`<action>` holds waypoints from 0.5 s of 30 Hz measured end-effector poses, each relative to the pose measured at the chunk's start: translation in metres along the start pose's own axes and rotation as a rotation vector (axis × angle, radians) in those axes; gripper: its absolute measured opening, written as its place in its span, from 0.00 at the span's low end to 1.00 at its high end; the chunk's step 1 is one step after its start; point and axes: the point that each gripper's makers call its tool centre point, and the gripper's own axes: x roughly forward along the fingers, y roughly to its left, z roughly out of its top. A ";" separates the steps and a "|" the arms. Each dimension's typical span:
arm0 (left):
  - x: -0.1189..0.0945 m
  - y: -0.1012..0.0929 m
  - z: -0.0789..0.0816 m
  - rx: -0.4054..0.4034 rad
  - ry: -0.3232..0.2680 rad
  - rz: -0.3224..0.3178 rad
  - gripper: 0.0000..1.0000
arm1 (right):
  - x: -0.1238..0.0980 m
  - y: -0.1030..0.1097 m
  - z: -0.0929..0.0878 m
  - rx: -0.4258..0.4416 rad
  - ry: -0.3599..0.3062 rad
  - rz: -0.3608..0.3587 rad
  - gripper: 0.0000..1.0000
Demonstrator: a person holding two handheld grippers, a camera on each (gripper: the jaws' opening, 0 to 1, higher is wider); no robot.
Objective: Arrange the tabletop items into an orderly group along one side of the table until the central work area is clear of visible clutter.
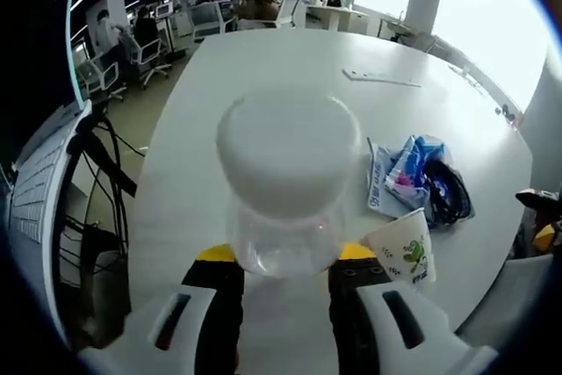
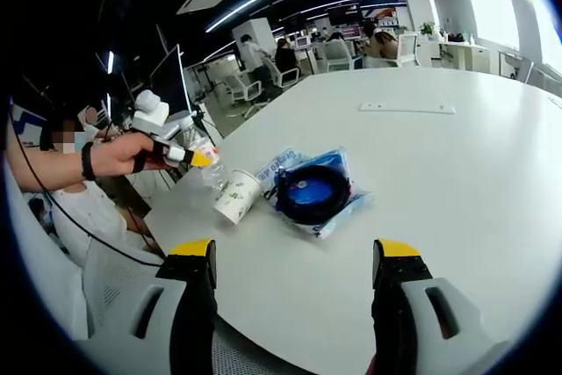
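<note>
A clear plastic bottle with a wide white cap sits between the jaws of my left gripper, which is shut on it above the near table edge. Just right of it a white paper cup with green print lies on its side. Beyond the cup are blue-and-white packets with a coiled black cable. My right gripper is open with nothing in it, facing the cable bundle and the cup. A hand holds the left gripper and bottle at the left.
A thin white strip lies flat far across the white table. Office chairs, desks and monitors stand beyond the table. A seated person's arm and cables are at the left edge.
</note>
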 end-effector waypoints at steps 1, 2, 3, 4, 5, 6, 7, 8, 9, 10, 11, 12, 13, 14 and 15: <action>0.000 0.000 0.000 -0.001 -0.001 0.001 0.37 | 0.000 0.000 0.000 0.001 0.000 0.000 0.72; 0.000 0.000 -0.001 0.001 -0.002 0.003 0.37 | 0.000 0.000 0.000 0.000 -0.001 -0.001 0.72; 0.000 0.000 -0.001 0.002 -0.003 0.004 0.37 | 0.000 0.000 -0.001 0.000 -0.001 0.000 0.72; 0.000 0.000 -0.001 0.002 -0.004 0.005 0.37 | -0.001 0.001 -0.001 0.000 -0.001 0.000 0.72; 0.000 0.000 -0.001 0.004 -0.005 0.010 0.37 | -0.001 0.001 -0.002 -0.001 0.001 -0.001 0.72; 0.000 -0.001 -0.001 0.004 -0.005 0.011 0.37 | -0.001 0.001 -0.002 -0.001 0.002 -0.001 0.72; 0.000 -0.001 -0.001 0.006 -0.005 0.014 0.37 | -0.002 0.001 -0.002 -0.001 0.001 -0.002 0.72; 0.000 -0.001 -0.001 0.004 -0.005 0.017 0.37 | -0.002 0.001 -0.002 0.001 -0.001 -0.002 0.72; 0.000 -0.001 -0.001 -0.003 -0.005 0.021 0.37 | -0.002 0.001 -0.002 0.003 -0.001 -0.002 0.72; 0.000 -0.001 -0.001 -0.010 -0.005 0.021 0.37 | -0.002 0.000 -0.003 0.003 0.000 -0.003 0.72; 0.000 -0.001 -0.001 -0.013 -0.004 0.020 0.37 | -0.003 0.000 -0.003 0.002 0.000 -0.004 0.72; 0.000 -0.001 -0.001 -0.011 -0.004 0.020 0.37 | -0.003 0.000 -0.003 0.003 0.000 -0.004 0.72; 0.000 -0.001 -0.001 -0.011 -0.003 0.019 0.37 | -0.003 0.000 -0.004 0.005 -0.001 -0.004 0.72; 0.000 -0.002 -0.001 -0.011 -0.002 0.017 0.37 | -0.004 0.000 -0.004 0.007 -0.001 -0.005 0.72; 0.000 -0.002 -0.001 -0.010 0.000 0.014 0.38 | -0.004 0.000 -0.004 0.008 -0.002 -0.005 0.72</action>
